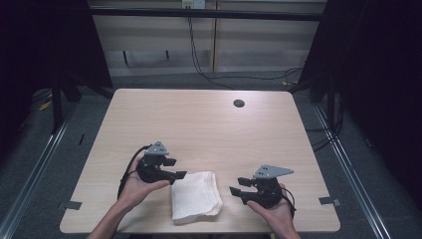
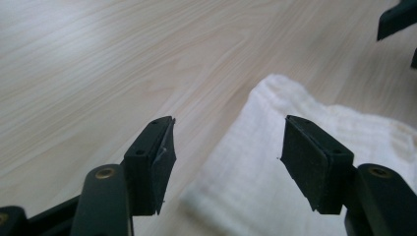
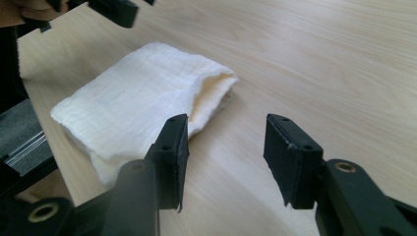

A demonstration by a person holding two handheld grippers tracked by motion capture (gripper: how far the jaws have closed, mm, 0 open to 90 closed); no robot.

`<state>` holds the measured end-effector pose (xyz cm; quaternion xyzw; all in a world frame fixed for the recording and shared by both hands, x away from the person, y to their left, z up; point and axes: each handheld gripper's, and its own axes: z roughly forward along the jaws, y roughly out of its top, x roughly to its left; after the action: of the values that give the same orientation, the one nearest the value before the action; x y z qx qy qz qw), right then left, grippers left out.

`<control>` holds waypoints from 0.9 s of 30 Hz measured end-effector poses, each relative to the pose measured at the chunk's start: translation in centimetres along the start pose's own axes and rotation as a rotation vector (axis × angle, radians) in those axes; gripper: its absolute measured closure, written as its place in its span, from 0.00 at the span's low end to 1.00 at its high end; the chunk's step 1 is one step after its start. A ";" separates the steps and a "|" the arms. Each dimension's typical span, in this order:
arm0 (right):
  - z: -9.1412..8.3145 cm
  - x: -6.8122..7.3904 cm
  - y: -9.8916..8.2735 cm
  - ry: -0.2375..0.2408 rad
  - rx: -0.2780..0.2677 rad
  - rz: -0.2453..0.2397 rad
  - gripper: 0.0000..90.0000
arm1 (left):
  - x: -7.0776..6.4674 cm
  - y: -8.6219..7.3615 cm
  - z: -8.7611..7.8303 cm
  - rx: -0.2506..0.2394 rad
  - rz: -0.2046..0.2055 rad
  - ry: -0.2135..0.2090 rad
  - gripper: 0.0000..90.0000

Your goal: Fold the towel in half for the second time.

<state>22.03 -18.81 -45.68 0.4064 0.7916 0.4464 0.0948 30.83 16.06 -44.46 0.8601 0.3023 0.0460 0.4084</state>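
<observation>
I have the white cloth [image 1: 195,195] folded into a small stack at the near table [image 1: 199,124] edge, so the folding looks done; my left gripper [image 1: 175,168] and right gripper [image 1: 238,185] flank it, both gaping, gripping nothing

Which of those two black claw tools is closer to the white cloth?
The left gripper: one jaw tip reaches the folded cloth's edge, while the right gripper sits slightly apart.

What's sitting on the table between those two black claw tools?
A folded white cloth lies between the left gripper and right gripper, seen in the high view.
</observation>
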 end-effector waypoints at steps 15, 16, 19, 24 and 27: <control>-1.8 -2.3 -0.8 -0.026 0.001 0.010 0.49 | 0.8 -5.5 -3.4 -0.028 -0.117 0.053 0.34; -1.9 -2.5 -0.9 -0.037 0.007 0.008 0.48 | 0.7 -5.7 -3.7 -0.035 -0.113 0.042 0.33; -2.2 -3.2 -1.4 -0.059 0.014 0.033 0.50 | 0.6 -6.5 -4.7 -0.041 -0.125 0.023 0.32; -2.4 -3.9 -2.5 -0.093 -0.006 0.049 0.49 | 0.9 -8.7 -6.1 -0.053 -0.165 0.062 0.30; -2.9 -4.2 -2.5 -0.099 -0.036 0.045 0.48 | 2.1 -8.9 -7.2 -0.113 -0.218 0.088 0.30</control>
<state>21.81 -24.37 -46.83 0.4440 0.7684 0.4419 0.1308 25.84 26.40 -46.54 0.7948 0.4087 0.0560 0.4451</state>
